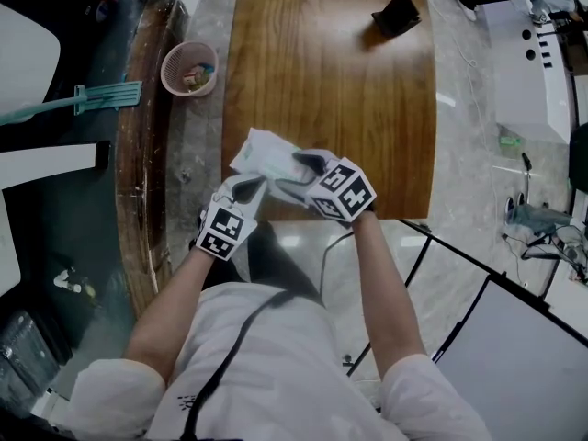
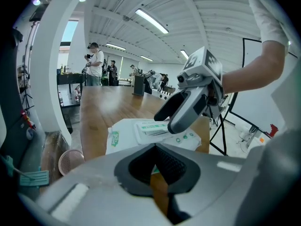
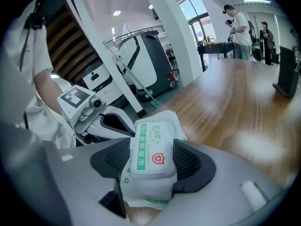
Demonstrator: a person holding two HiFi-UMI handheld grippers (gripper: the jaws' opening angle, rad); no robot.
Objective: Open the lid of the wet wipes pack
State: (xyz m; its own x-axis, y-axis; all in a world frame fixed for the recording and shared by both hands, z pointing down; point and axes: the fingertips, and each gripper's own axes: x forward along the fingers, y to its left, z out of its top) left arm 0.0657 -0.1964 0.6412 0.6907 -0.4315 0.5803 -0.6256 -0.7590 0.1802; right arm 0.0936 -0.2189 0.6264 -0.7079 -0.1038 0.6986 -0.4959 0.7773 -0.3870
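The wet wipes pack (image 1: 265, 154) is white with green print and is held just above the near edge of the wooden table (image 1: 331, 90). My right gripper (image 1: 309, 165) is shut across it. In the right gripper view the pack's flat lid (image 3: 151, 147) lies closed between the two dark pads of my right gripper (image 3: 151, 160). My left gripper (image 1: 249, 185) meets the pack's near left edge. In the left gripper view the tips of my left gripper (image 2: 155, 147) are together, with a sliver of green-printed film between the pads. The pack (image 2: 141, 132) and my right gripper (image 2: 188, 108) lie beyond them.
A pink waste basket (image 1: 189, 67) stands on the floor left of the table, with a teal broom (image 1: 92, 97) beside it. A black stand (image 1: 397, 12) sits at the table's far right. People stand far off (image 2: 96, 62) near another table.
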